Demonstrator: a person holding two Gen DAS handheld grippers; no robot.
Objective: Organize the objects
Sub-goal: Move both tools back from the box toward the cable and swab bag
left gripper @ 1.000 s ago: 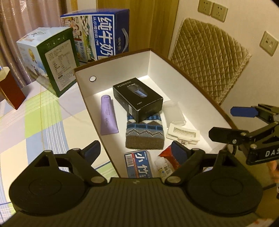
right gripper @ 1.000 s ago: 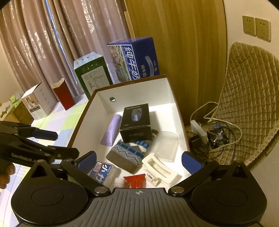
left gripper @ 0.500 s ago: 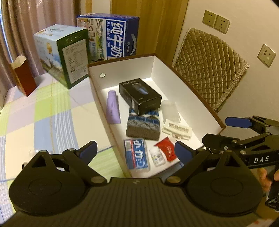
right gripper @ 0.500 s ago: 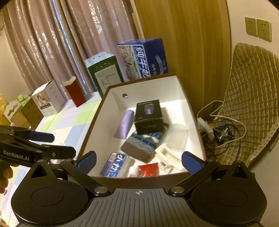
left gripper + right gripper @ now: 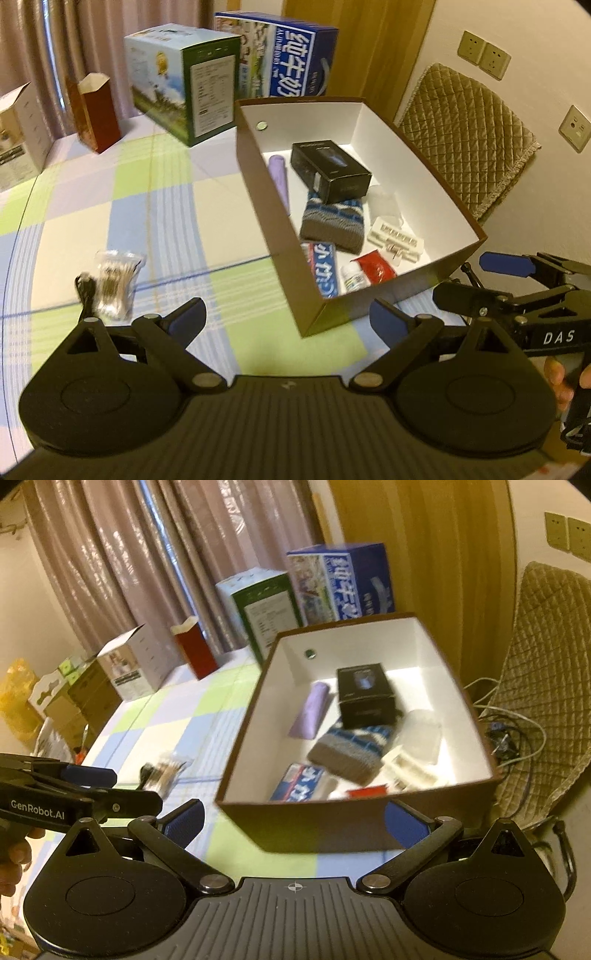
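Note:
A brown box with a white inside [image 5: 258, 177] [image 5: 243, 738] stands on the checked tablecloth. In it lie a black carton [image 5: 330, 172] [image 5: 365, 694], a purple tube [image 5: 279, 173] [image 5: 310, 710], a knitted pouch [image 5: 332, 223] [image 5: 349, 749], a blue toothpaste box [image 5: 325, 269] [image 5: 299, 782], a red packet [image 5: 376, 264], a white tray [image 5: 395, 238] and a clear case [image 5: 424, 734]. A clear bag of cotton swabs [image 5: 114, 284] [image 5: 168, 771] and a black cable [image 5: 84, 291] lie on the cloth left of the box. My left gripper [image 5: 286, 319] and right gripper [image 5: 291, 818] are both open and empty, in front of the box.
A blue milk carton [image 5: 284, 59], a green and white carton [image 5: 184, 96], a red paper bag [image 5: 96, 110] and a white box [image 5: 18, 133] stand along the back by the curtain. A quilted chair [image 5: 469, 125] and floor cables [image 5: 517, 734] are on the right.
Both grippers have pulled back and up from over the box. The box's near wall and the swab bag on the cloth have come into view.

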